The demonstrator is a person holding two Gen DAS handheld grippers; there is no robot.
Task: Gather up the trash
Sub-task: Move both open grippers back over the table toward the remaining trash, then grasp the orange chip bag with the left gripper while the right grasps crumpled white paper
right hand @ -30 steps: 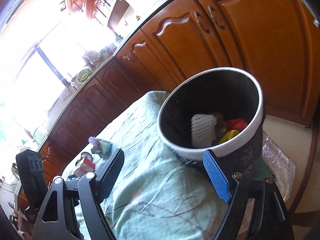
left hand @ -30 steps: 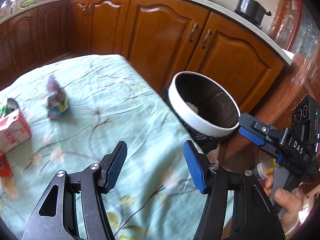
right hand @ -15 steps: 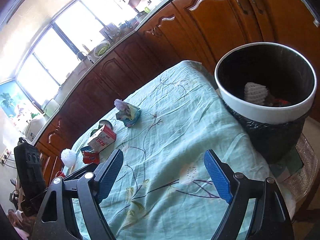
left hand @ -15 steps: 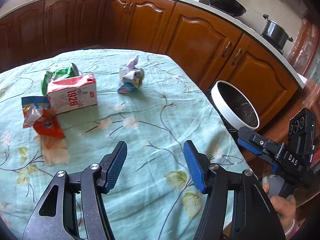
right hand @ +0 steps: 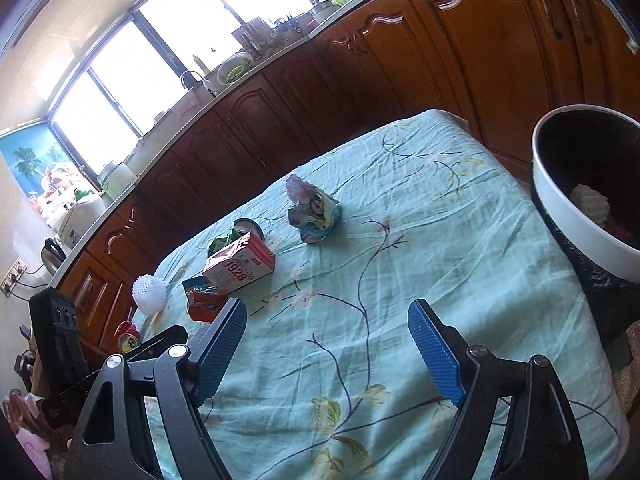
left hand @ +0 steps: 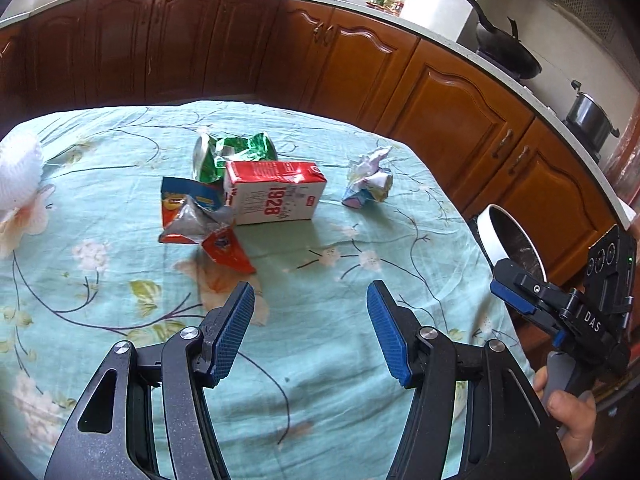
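A red and white milk carton (left hand: 276,192) marked 1928 lies mid-table, also in the right wrist view (right hand: 239,267). A red and blue snack wrapper (left hand: 200,220) lies against it, a crushed green can (left hand: 232,154) behind it. A crumpled pastel paper (left hand: 368,180) lies to the right, also seen from the right wrist (right hand: 314,210). A white foam net (left hand: 20,172) sits at the left edge. My left gripper (left hand: 310,330) is open and empty above the cloth. My right gripper (right hand: 328,354) is open and empty. The white-rimmed bin (right hand: 580,204) holds trash.
The table has a light green floral cloth (left hand: 320,380). Brown kitchen cabinets (left hand: 440,92) run behind it. The bin (left hand: 508,240) stands off the table's right edge. A red can (right hand: 128,338) shows at the table's far left edge in the right wrist view.
Both grippers have swung away from the bin toward the table's middle. The carton, wrapper and can have come into the left view's centre. Both stay open.
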